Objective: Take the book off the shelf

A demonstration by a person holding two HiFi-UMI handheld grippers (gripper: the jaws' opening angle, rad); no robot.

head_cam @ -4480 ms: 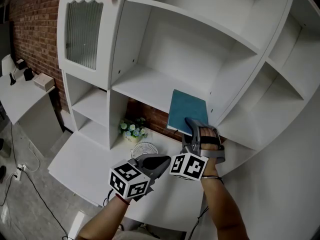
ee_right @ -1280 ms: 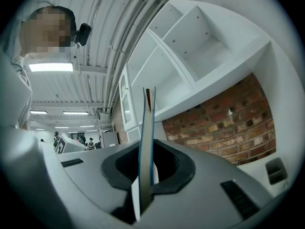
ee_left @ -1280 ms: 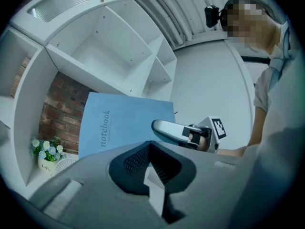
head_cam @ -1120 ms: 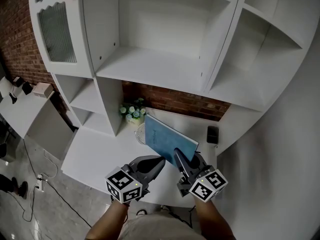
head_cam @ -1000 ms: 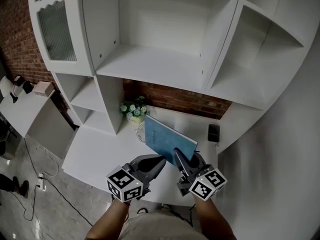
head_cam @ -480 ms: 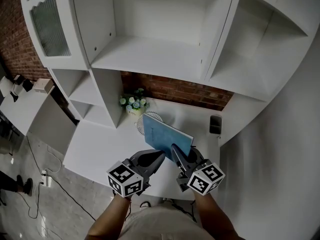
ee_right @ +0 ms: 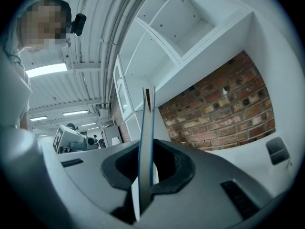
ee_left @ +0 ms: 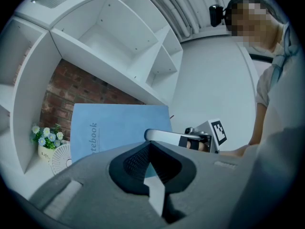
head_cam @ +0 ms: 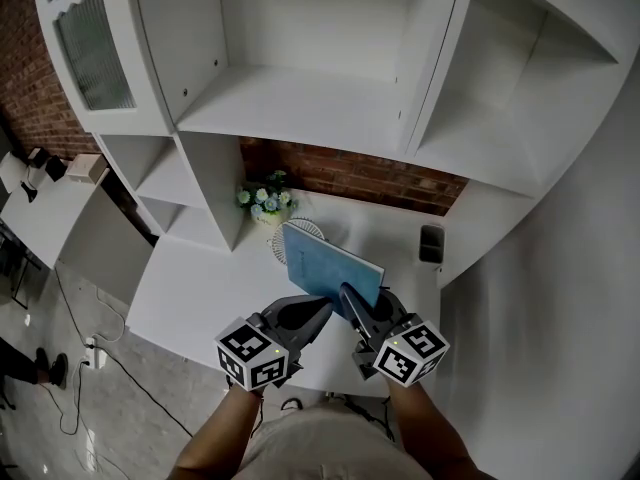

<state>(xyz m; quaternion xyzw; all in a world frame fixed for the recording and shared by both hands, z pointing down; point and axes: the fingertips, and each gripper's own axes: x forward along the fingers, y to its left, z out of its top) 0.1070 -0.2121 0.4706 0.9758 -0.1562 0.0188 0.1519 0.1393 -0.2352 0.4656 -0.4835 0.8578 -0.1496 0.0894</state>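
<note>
A thin blue book [head_cam: 328,270] hangs tilted above the white desk [head_cam: 200,286], below the empty middle shelf [head_cam: 300,108]. My right gripper [head_cam: 350,298] is shut on the book's near edge. In the right gripper view the book [ee_right: 148,123] stands edge-on, pinched between the jaws of the right gripper [ee_right: 144,175]. My left gripper [head_cam: 316,312] floats just left of the book, shut and holding nothing. In the left gripper view the book's cover [ee_left: 114,128] fills the middle beyond the left gripper [ee_left: 150,144], with the right gripper's marker cube [ee_left: 217,130] to its right.
A pot of flowers [head_cam: 262,204] and a small white fan [head_cam: 300,234] stand on the desk behind the book. A small dark object [head_cam: 431,244] lies at the desk's back right. A glass-fronted cabinet door [head_cam: 88,43] is at upper left. A brick wall [head_cam: 350,183] backs the desk.
The book has come off the shelf, where it stood 4.5 s ago, down over the desk. Over the last second it drifted slightly nearer; both grippers kept their state.
</note>
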